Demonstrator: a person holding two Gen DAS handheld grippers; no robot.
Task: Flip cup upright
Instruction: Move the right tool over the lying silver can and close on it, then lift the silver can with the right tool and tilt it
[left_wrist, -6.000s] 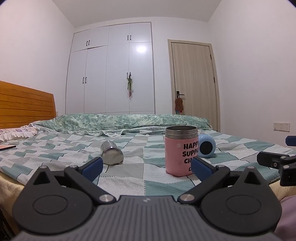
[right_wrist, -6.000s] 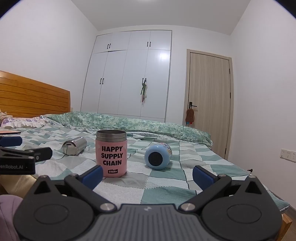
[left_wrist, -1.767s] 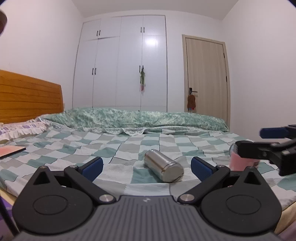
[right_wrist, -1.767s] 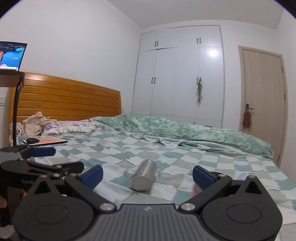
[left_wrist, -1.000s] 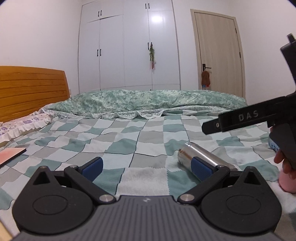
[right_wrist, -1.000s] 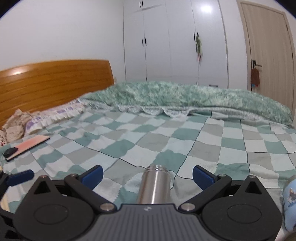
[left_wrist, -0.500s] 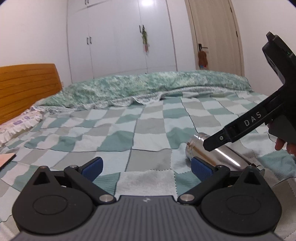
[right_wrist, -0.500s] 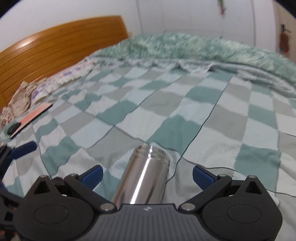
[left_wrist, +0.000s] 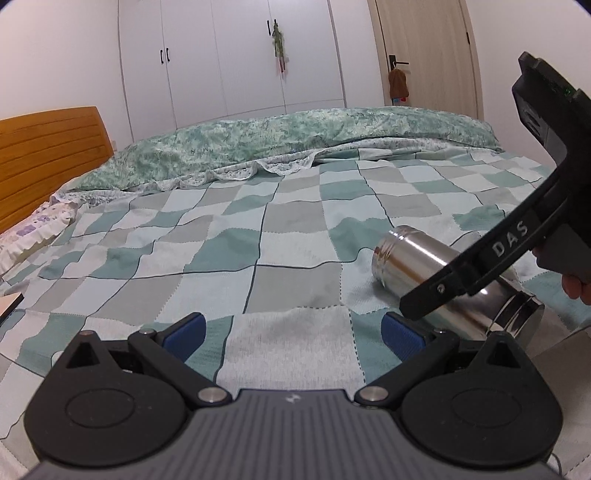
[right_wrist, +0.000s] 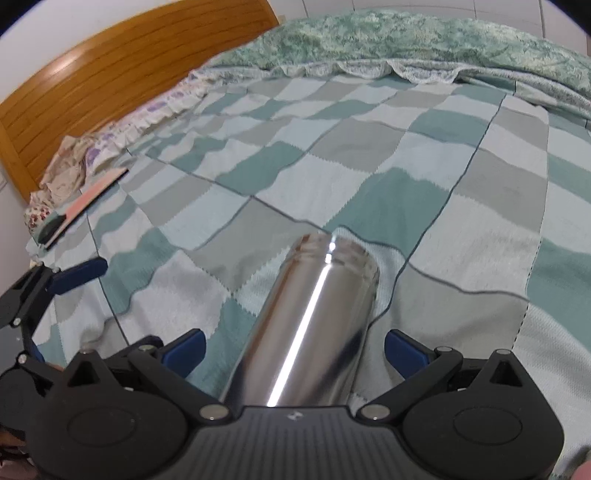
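The steel cup (right_wrist: 310, 317) is lying on its side on the checked blanket (right_wrist: 436, 206), and the right gripper (right_wrist: 293, 347) is reaching around it with its blue fingers (right_wrist: 184, 349) spread wide, one on each side of the body and neither touching the metal. The right wrist view is looking straight down the length of the cup toward its far end; it is also showing a wooden headboard (right_wrist: 122, 70), a pillow (right_wrist: 110, 144) and a flat pink thing (right_wrist: 88, 201) near the bed's edge, all blurred.

The left wrist view is showing the cup (left_wrist: 417, 269) from the side, with a stepped ring at its nearer end, and the right gripper's black arm (left_wrist: 480, 258) crossing in front of it, carrying the white letters "DAS". The left gripper (left_wrist: 293, 330) is hovering above bare blanket beside the cup, fingers wide apart and holding nothing. Behind the bed, white wardrobe doors (left_wrist: 236, 59) and a wooden door (left_wrist: 424, 55) are showing.
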